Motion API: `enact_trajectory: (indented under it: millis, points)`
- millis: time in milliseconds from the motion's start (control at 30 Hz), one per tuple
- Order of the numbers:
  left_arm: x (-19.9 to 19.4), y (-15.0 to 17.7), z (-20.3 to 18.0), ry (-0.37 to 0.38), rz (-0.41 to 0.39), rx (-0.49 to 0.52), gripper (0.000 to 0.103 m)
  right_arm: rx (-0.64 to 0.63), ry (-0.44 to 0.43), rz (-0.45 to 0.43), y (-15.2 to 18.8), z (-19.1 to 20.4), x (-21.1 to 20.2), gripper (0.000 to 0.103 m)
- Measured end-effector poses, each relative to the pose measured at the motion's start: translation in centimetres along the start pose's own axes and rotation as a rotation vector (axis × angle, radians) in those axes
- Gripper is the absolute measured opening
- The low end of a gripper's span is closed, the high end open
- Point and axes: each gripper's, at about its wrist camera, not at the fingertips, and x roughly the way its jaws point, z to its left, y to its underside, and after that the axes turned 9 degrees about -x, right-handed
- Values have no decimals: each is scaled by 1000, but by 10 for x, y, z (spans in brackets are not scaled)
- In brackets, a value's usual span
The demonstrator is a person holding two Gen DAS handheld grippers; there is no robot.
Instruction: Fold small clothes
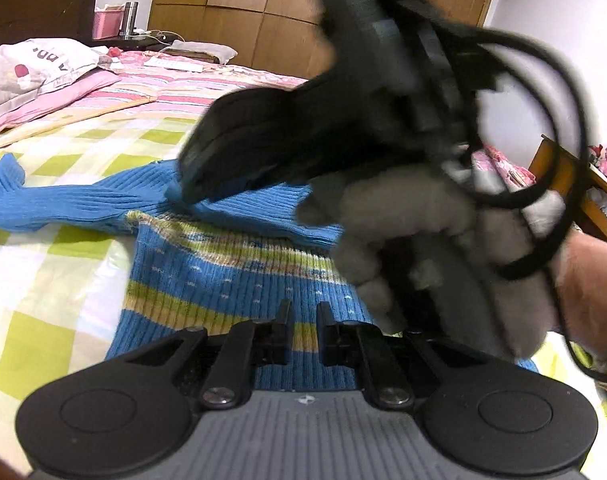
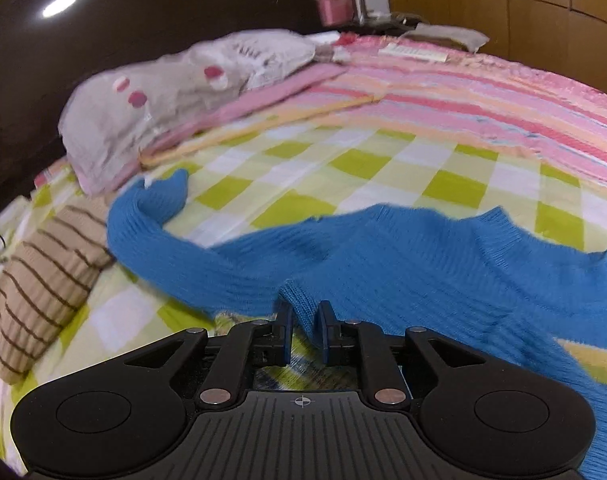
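A small blue ribbed sweater with yellow-green stripes lies on the checked bedsheet. My left gripper hovers low over its striped body, jaws nearly together with nothing between them. My right gripper is shut on the cuff of the blue sleeve, which is laid across the sweater's upper part. In the left wrist view the right gripper, held by a gloved hand, presses on the folded sleeve. The other sleeve stretches out to the left.
A folded beige striped garment lies at the left by the dark headboard. A grey pillow and pink striped quilt lie at the back. A wooden wardrobe and nightstand with a pink box stand beyond.
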Motion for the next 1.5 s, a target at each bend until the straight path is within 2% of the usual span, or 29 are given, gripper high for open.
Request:
enact_trajectory:
  millis: [133, 267, 367, 500, 567, 667, 800, 1000, 1100, 1233, 1400, 1500]
  points:
    - [-3, 1, 1, -2, -11, -2, 17, 68, 57, -69, 8, -24, -36, 16]
    - [-3, 2, 1, -12, -24, 5, 18, 146, 198, -83, 37, -58, -76, 16]
    - [-4, 3, -3, -28, -52, 28, 18, 185, 304, -60, 62, -79, -96, 16]
    - [-4, 3, -4, -39, -65, 34, 18, 248, 429, 27, 93, -103, -103, 15]
    - [-2, 3, -3, -49, -63, 34, 18, 276, 466, 49, 107, -114, -105, 13]
    - [0, 4, -1, -58, -61, 34, 18, 292, 507, 37, 119, -124, -113, 6]
    - [3, 4, 1, -70, -56, 31, 18, 300, 505, 41, 124, -130, -115, 5]
    - [5, 0, 10, -88, -51, 2, 18, 247, 548, 51, 122, -117, -118, 5]
    - [11, 0, 12, -118, -22, -8, 18, 183, 553, 20, 119, -98, -125, 13]
    - [16, 1, 13, -137, 4, -15, 18, 97, 498, -11, 110, -74, -124, 13]
    - [19, 2, 15, -144, 19, -13, 18, -2, 393, -15, 90, -45, -100, 14]
    - [20, 1, 16, -143, 25, -15, 18, -66, 348, -11, 79, -30, -82, 24]
